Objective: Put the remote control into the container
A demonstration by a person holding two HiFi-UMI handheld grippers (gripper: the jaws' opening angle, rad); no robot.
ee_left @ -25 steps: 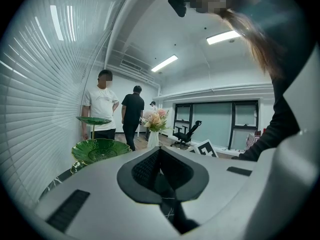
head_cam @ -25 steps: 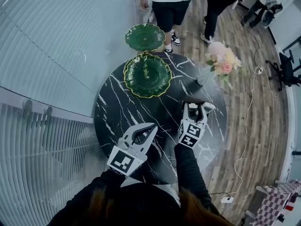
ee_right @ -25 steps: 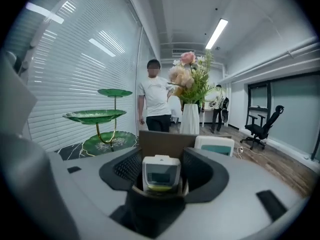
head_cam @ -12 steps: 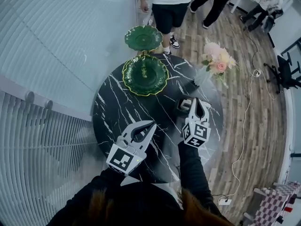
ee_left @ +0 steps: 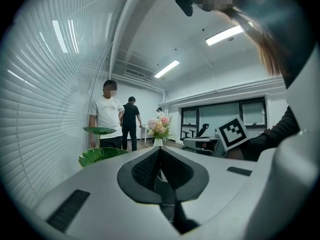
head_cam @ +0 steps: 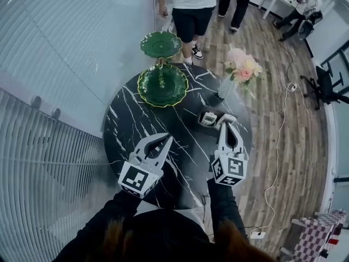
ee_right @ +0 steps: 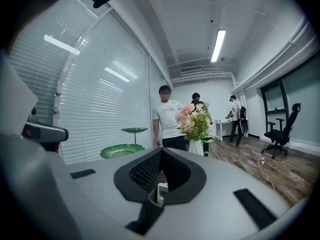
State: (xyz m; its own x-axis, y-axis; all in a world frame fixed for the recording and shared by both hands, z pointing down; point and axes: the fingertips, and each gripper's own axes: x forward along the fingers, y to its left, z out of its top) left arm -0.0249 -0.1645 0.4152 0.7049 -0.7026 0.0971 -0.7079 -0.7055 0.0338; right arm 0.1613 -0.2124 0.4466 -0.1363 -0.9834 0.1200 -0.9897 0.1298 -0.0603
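The remote control (head_cam: 209,118) is a small dark piece with a pale end, right of centre above the round black marble table (head_cam: 131,130). My right gripper (head_cam: 225,123) is shut on one end of it, and a sliver of the remote (ee_right: 161,193) shows between the jaws of that gripper (ee_right: 161,151). The container, a green leaf-shaped two-tier dish (head_cam: 162,85), stands at the table's far side, left of and beyond the remote. It also shows in both gripper views, as the green dish (ee_left: 100,155) and the green dish (ee_right: 121,150). My left gripper (head_cam: 165,138) hovers over the near left of the table, shut and empty, its jaws (ee_left: 160,151) meeting.
A vase of pink flowers (head_cam: 240,70) stands at the table's far right edge, close to the remote. People (head_cam: 191,4) stand just beyond the table. Window blinds (head_cam: 54,64) run along the left. A white cable (head_cam: 281,146) lies on the wooden floor at right.
The right gripper's jaws were open around the remote on the table; they have shut on it and lifted it. The left gripper has hardly moved.
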